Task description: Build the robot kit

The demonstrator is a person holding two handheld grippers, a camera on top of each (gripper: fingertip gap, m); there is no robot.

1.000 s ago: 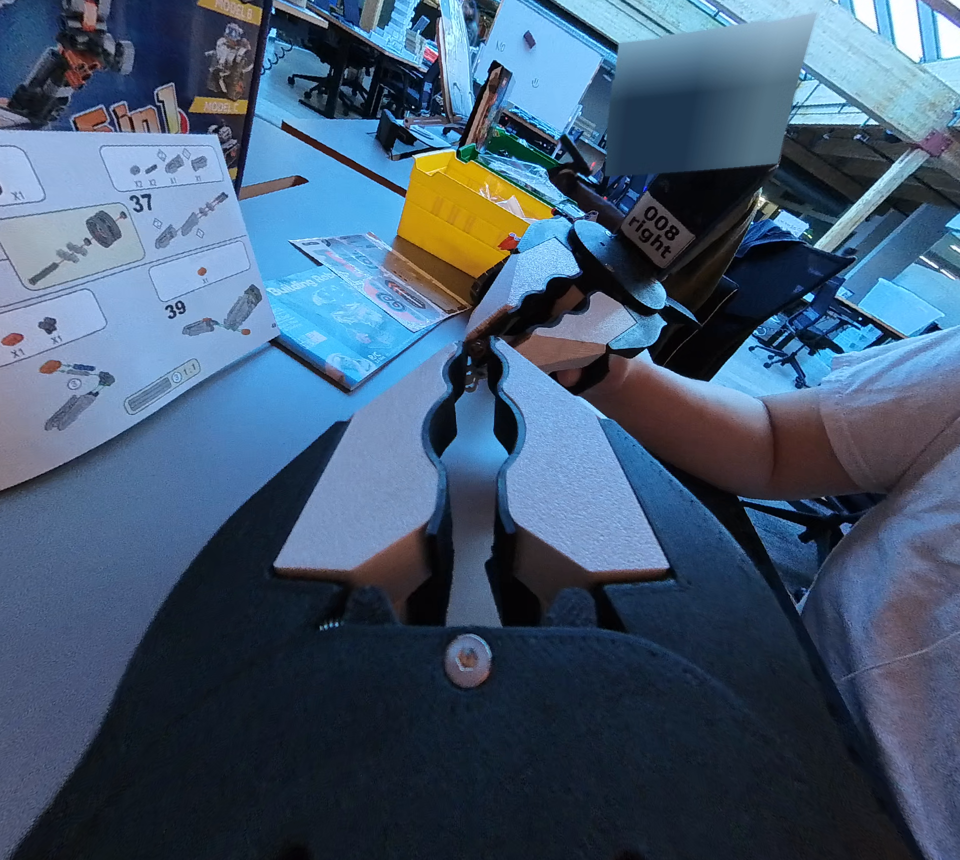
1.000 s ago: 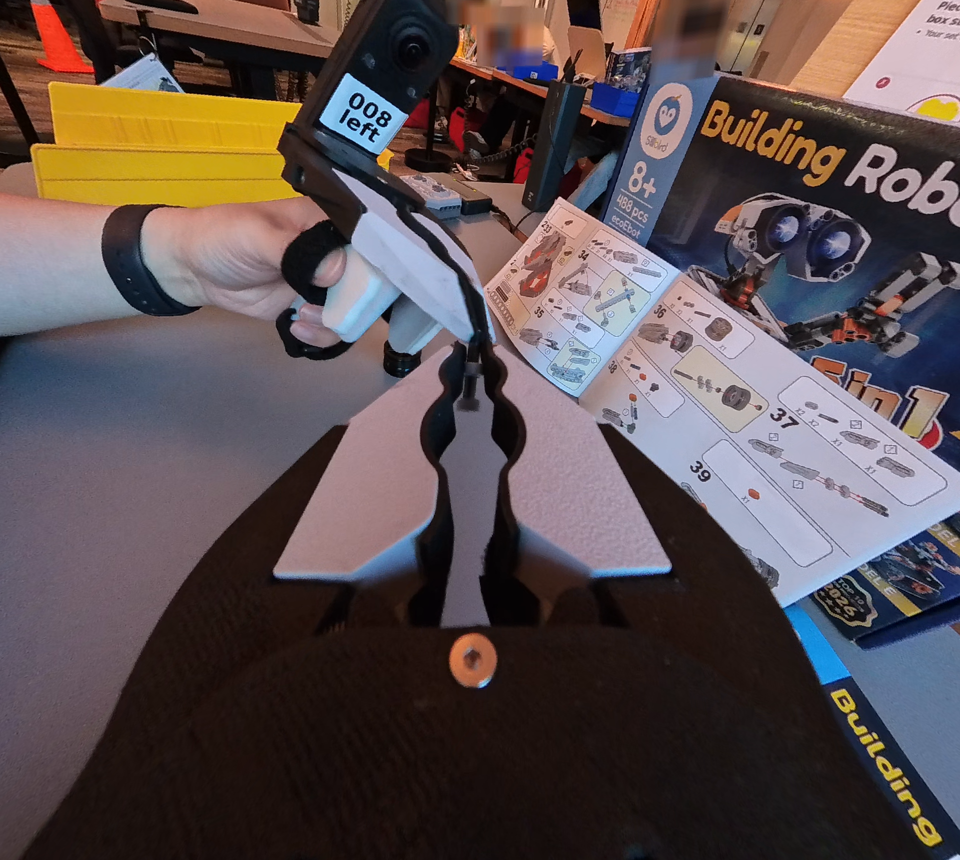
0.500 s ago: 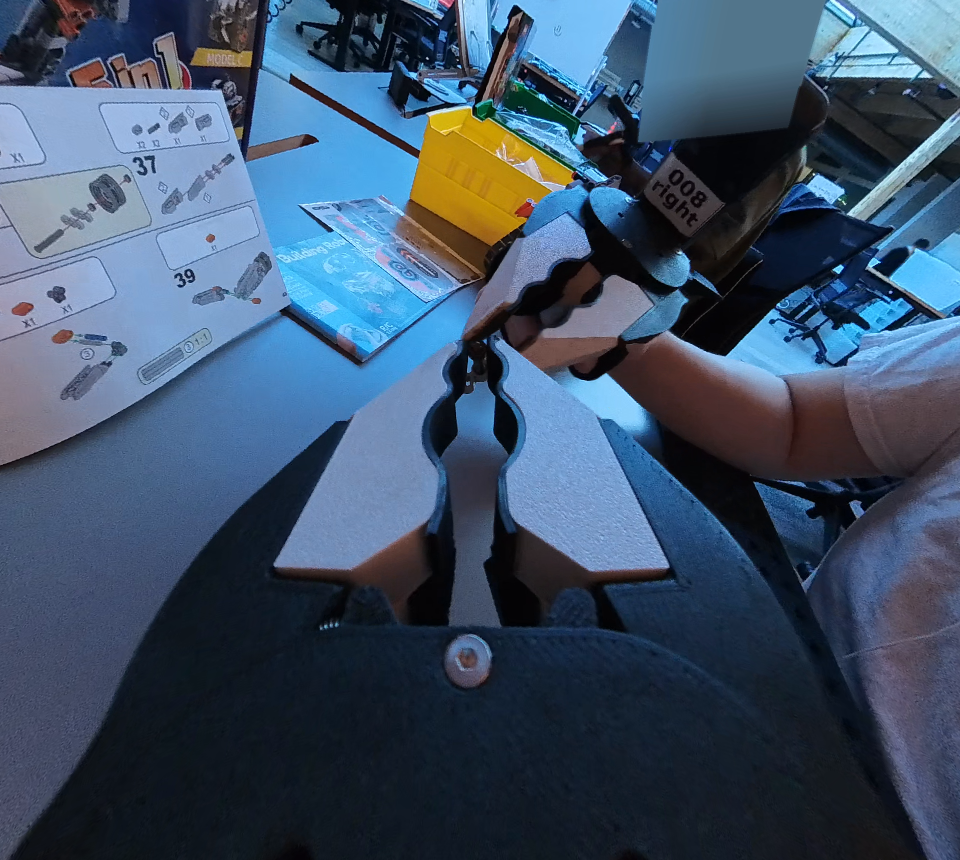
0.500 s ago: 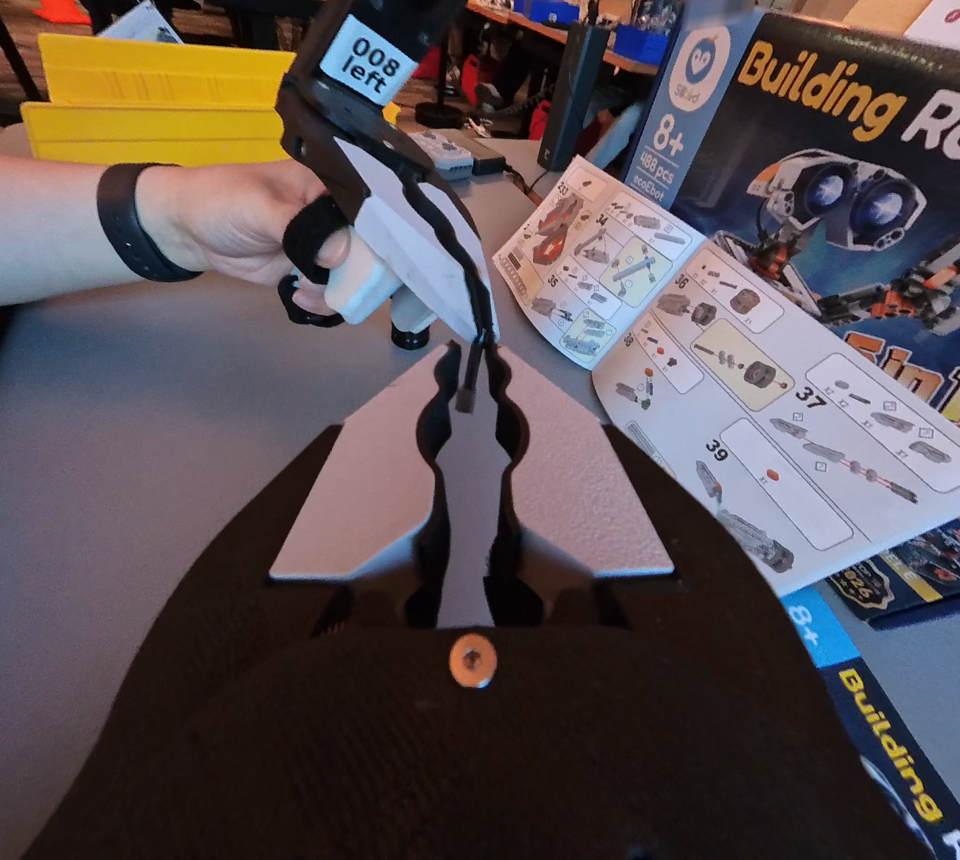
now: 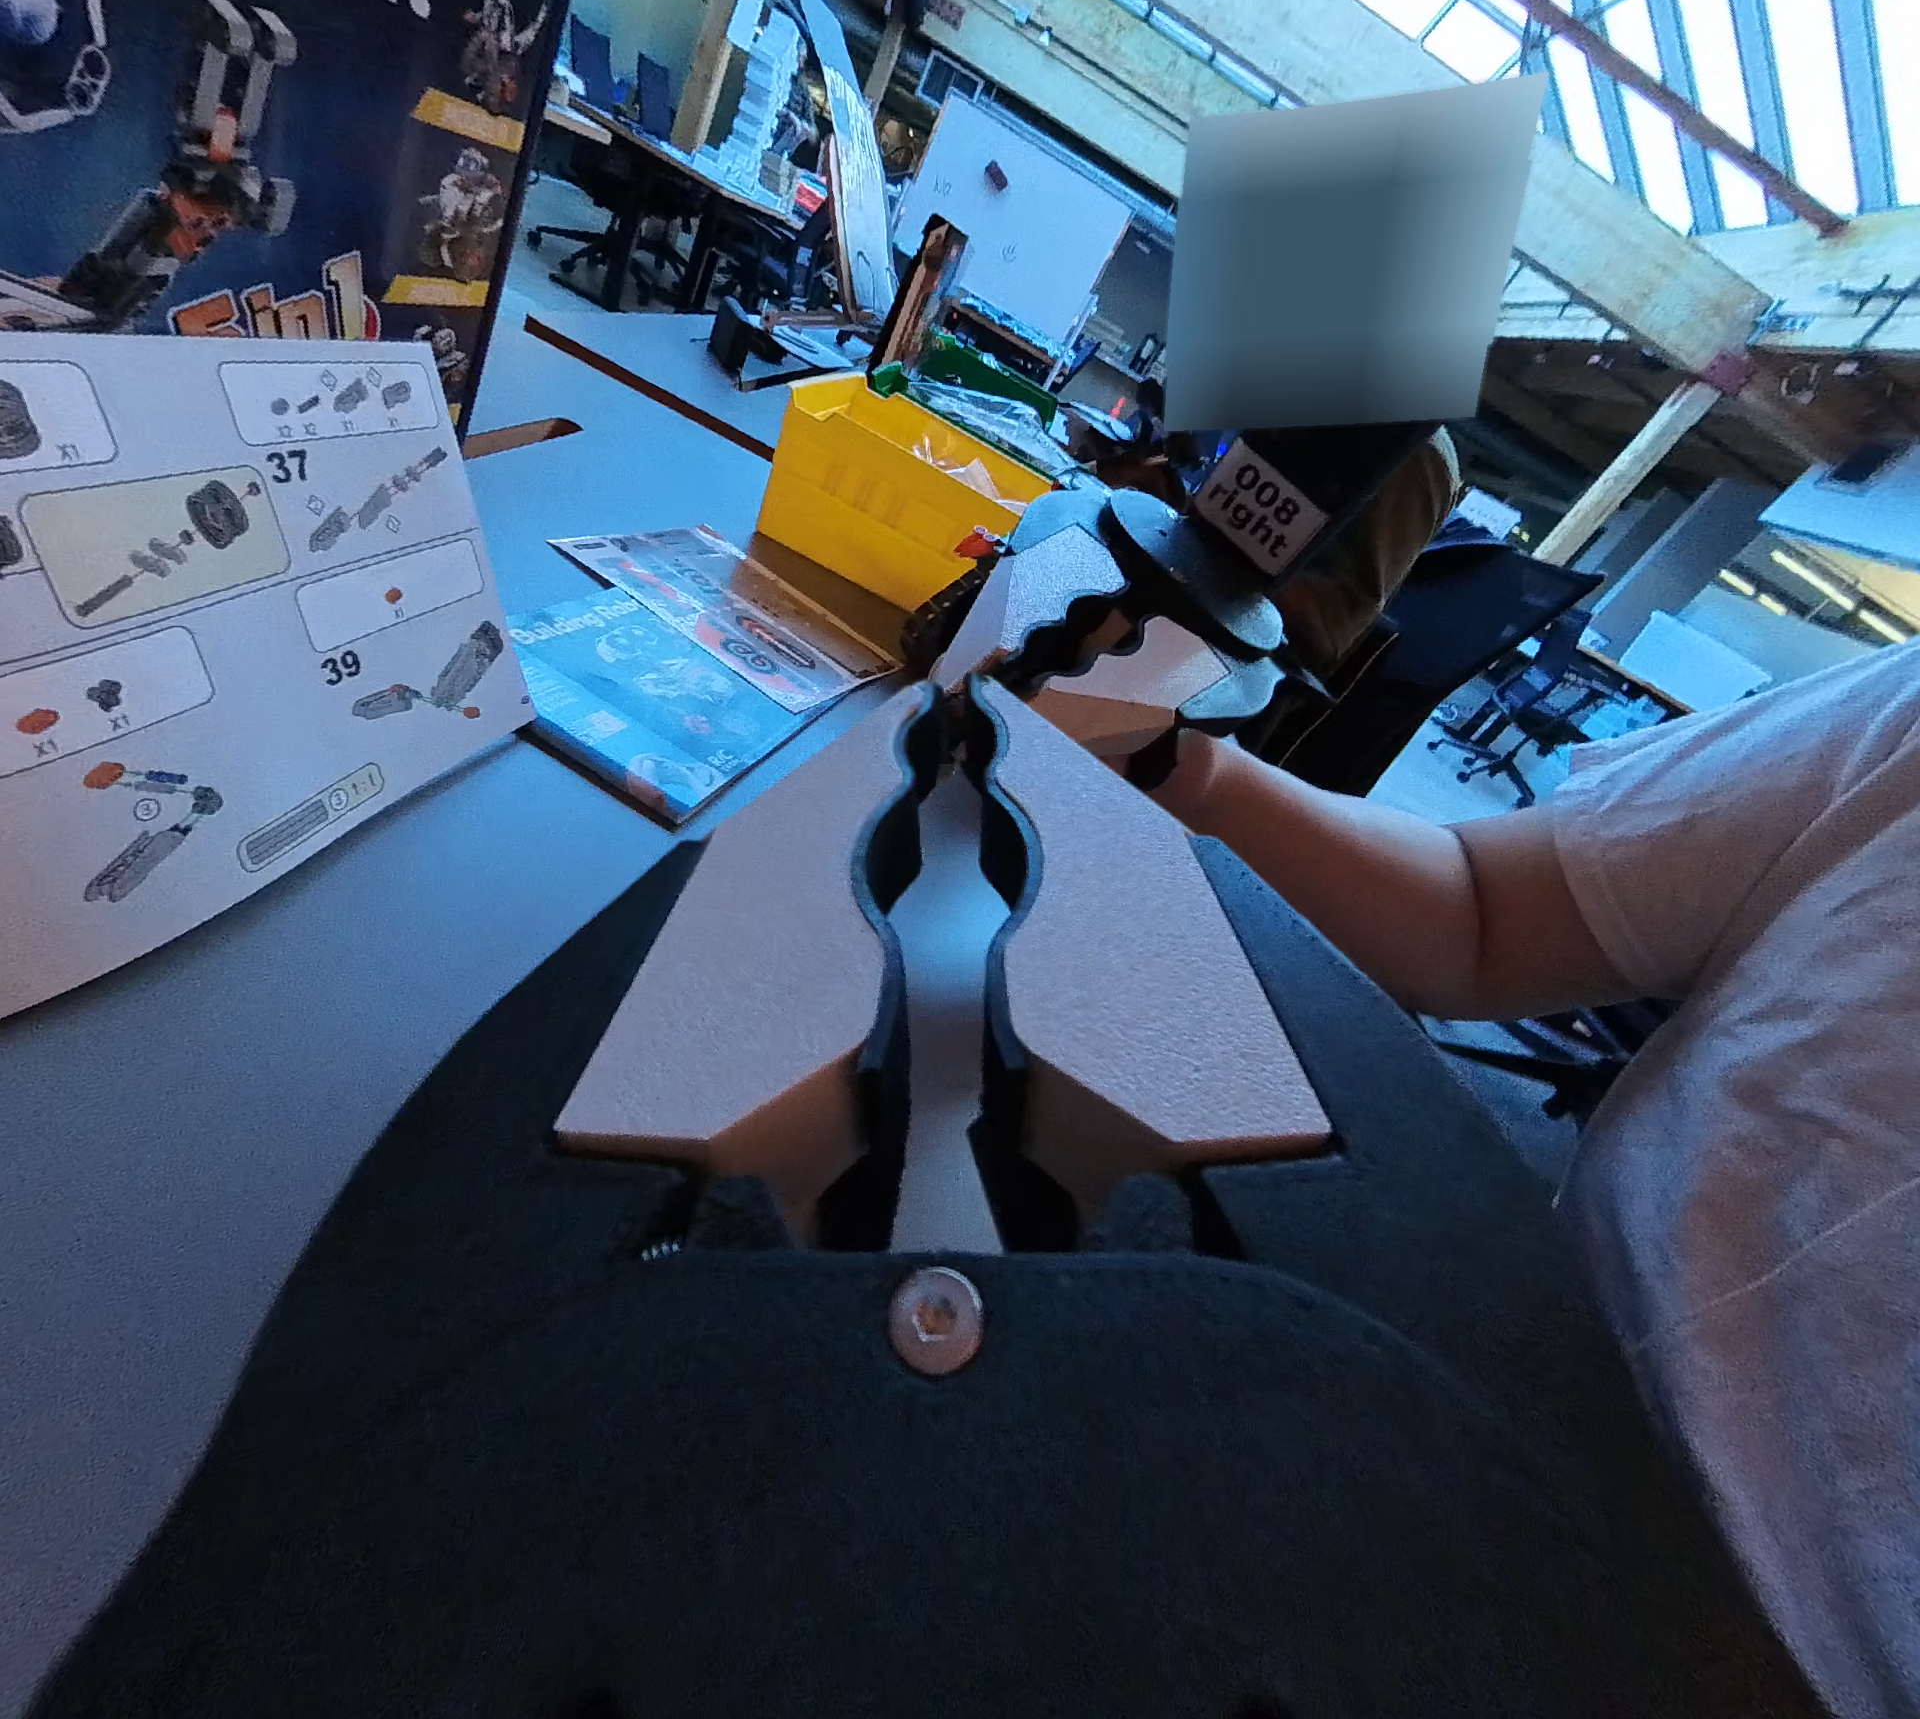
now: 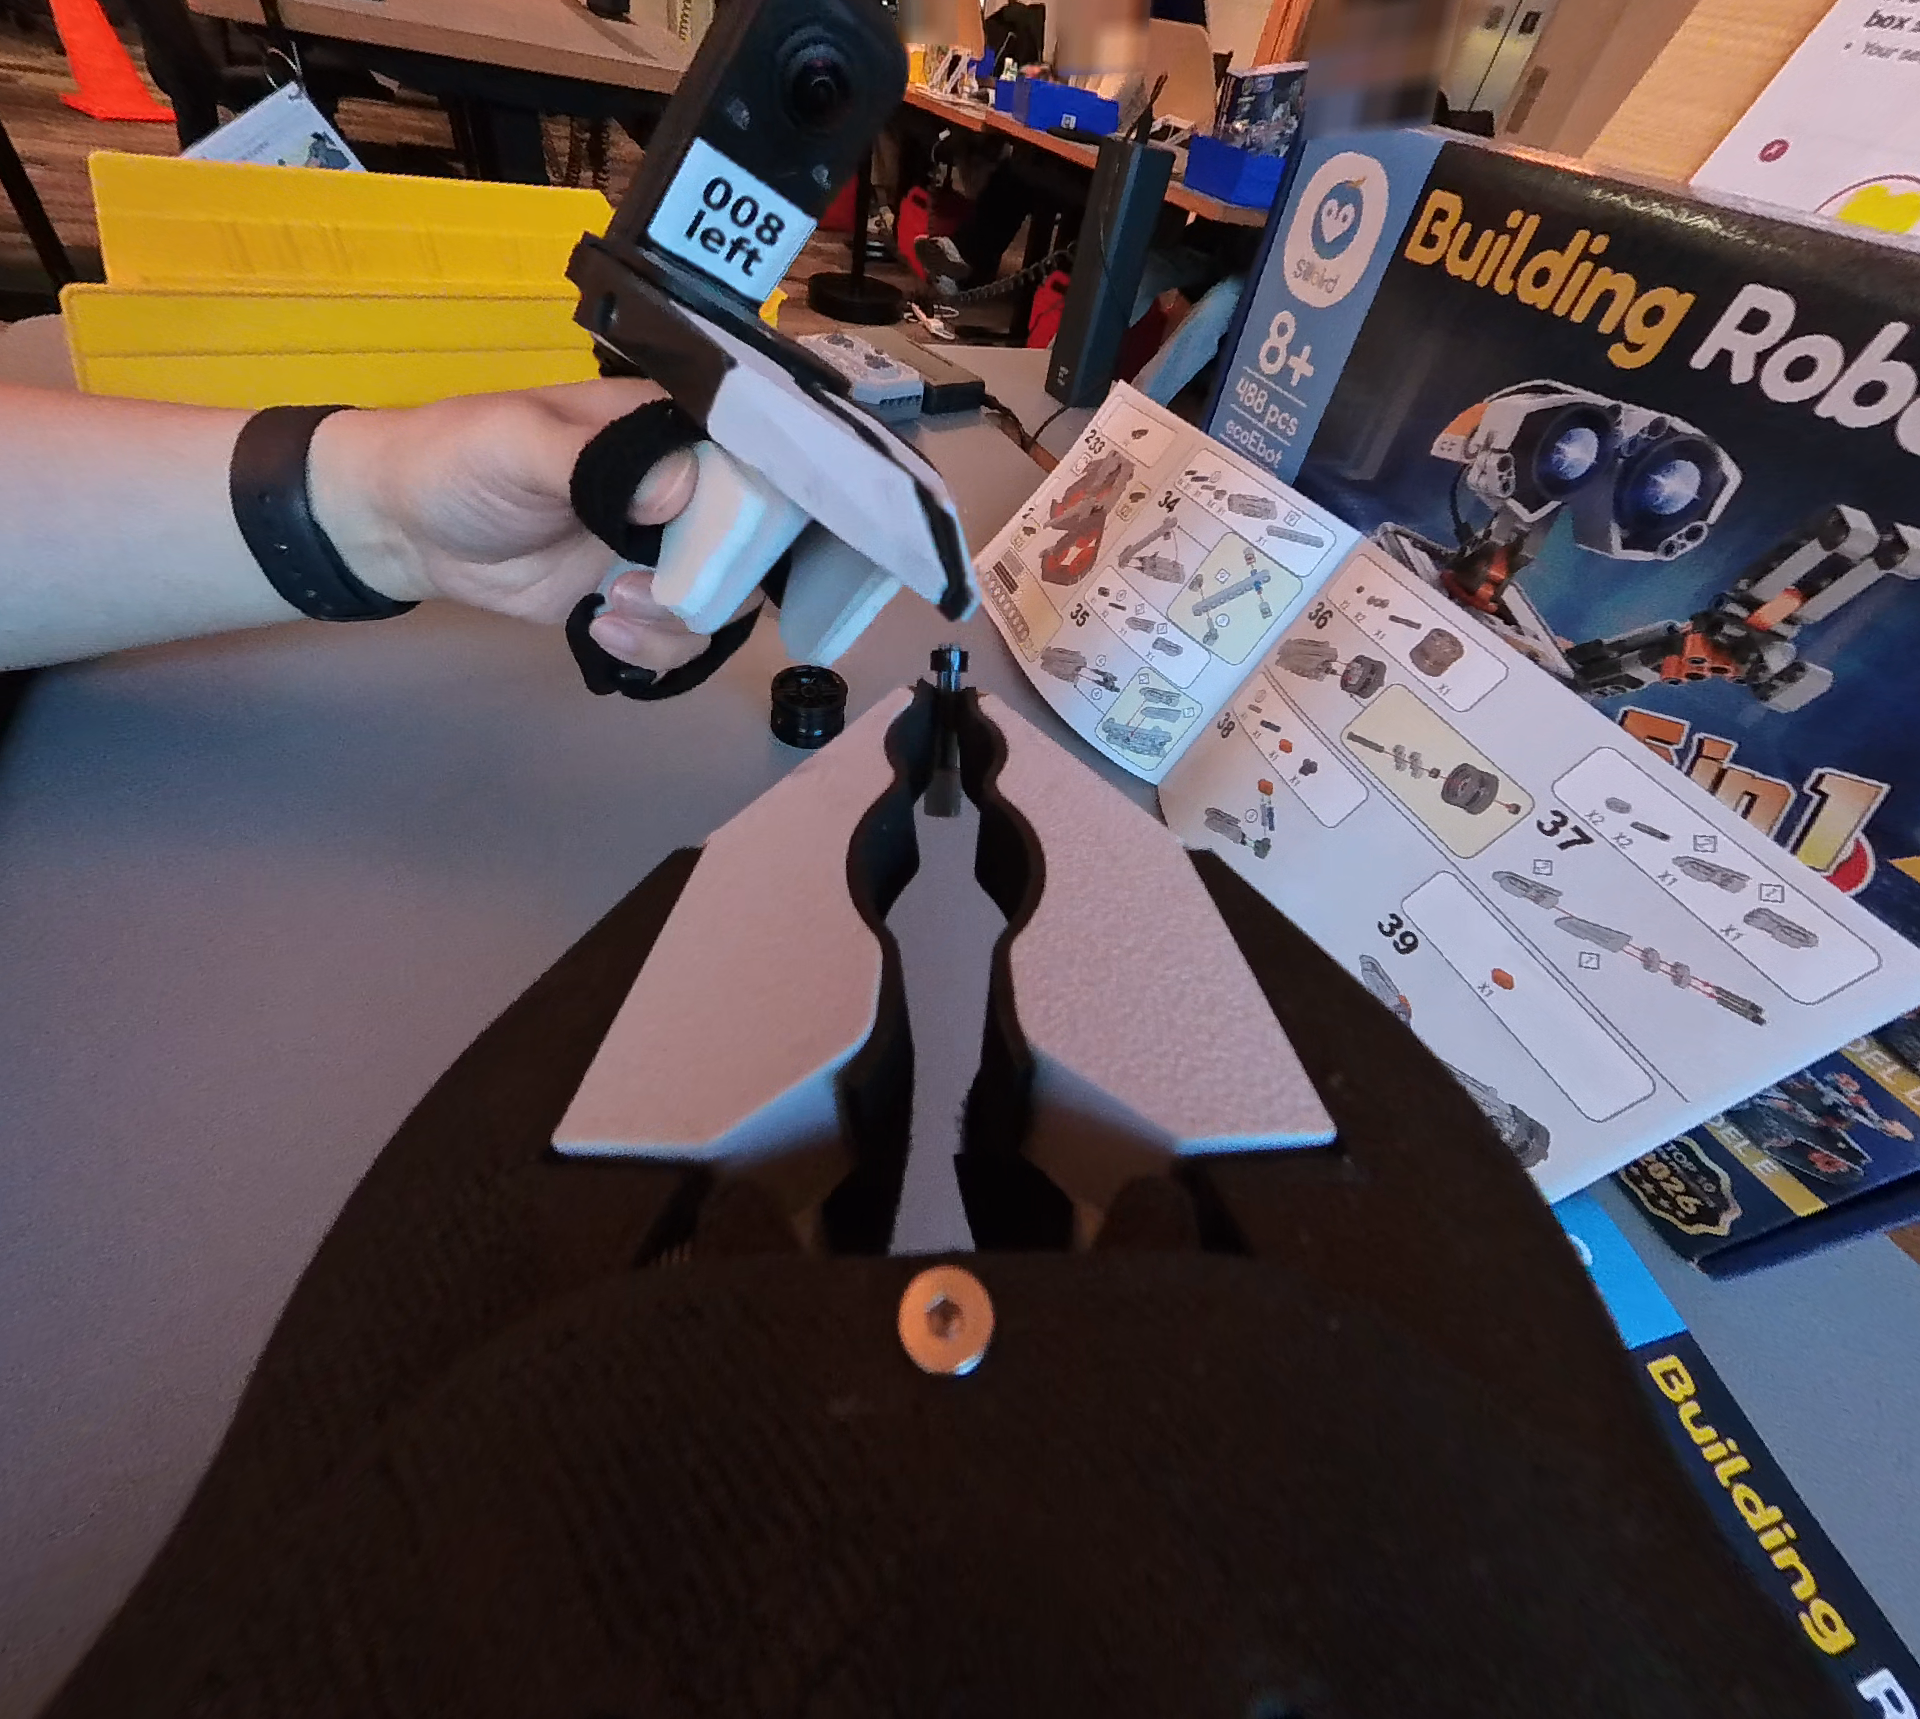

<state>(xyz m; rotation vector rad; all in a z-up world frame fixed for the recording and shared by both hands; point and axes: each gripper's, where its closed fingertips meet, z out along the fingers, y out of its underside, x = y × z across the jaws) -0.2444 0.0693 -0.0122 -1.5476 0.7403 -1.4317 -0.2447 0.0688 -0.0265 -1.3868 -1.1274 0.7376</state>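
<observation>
My right gripper (image 6: 943, 705) is shut on a small dark grey pin (image 6: 943, 765) that stands upright between its tips, with a ribbed collar (image 6: 948, 659) on the pin's top end. My left gripper (image 5: 951, 705) is shut. I cannot tell whether anything sits between its tips. In the right wrist view the left gripper (image 6: 954, 601) hovers just above the pin's top, a small gap apart. In the left wrist view the right gripper (image 5: 945, 661) meets my tips from the far right. Both are held above the grey table (image 6: 260, 890).
A black wheel (image 6: 808, 705) lies on the table under the left gripper. An open instruction booklet (image 6: 1403, 786) leans on a dark blue kit box (image 6: 1621, 381) and also shows in the left wrist view (image 5: 208, 630). A yellow bin (image 5: 873, 516) and leaflets (image 5: 665, 693) lie behind. Both grippers' tips are close together, under 4 cm apart.
The left gripper's tips, which touched the pin's top before, have lifted off it and a small gap shows. The right gripper still holds the pin.
</observation>
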